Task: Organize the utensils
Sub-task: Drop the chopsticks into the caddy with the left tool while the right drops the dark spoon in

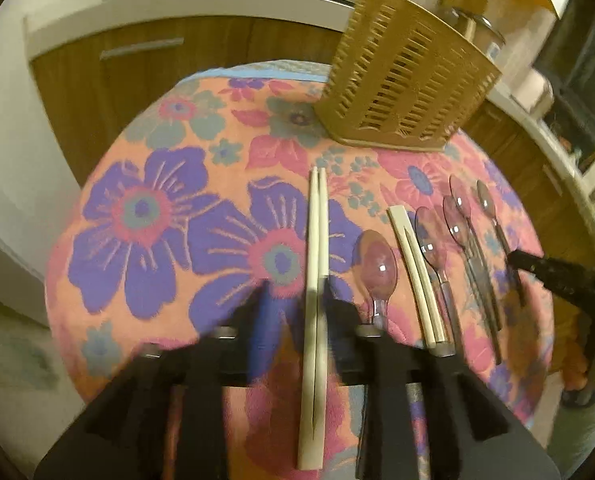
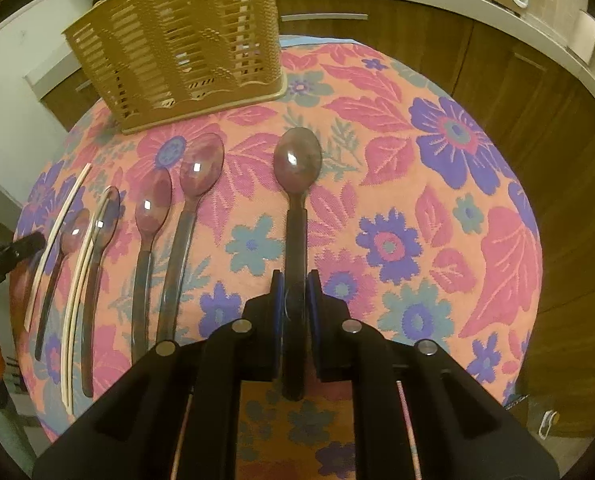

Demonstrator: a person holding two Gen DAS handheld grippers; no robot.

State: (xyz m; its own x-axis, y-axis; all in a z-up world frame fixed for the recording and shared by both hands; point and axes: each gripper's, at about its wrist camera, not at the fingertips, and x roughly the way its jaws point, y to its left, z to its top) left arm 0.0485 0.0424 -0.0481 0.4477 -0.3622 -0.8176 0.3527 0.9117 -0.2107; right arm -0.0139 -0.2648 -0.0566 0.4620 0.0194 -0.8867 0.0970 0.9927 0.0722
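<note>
Two pairs of black, blue-padded fingers reach forward over the surface (image 2: 437, 184), draped in a woven floral cloth. The right fingers (image 2: 295, 286) are closed on the handle of a translucent purple plastic spoon (image 2: 297, 160). The left fingers (image 1: 293, 296) stand partly open astride a pair of cream chopsticks (image 1: 317, 240); whether they touch is hard to tell. Four more spoons (image 2: 153, 204) and a second chopstick pair (image 2: 81, 280) lie between, toward the near edge. A slotted tan utensil basket (image 2: 185, 40) stands at the far edge. The left view is motion-blurred.
</note>
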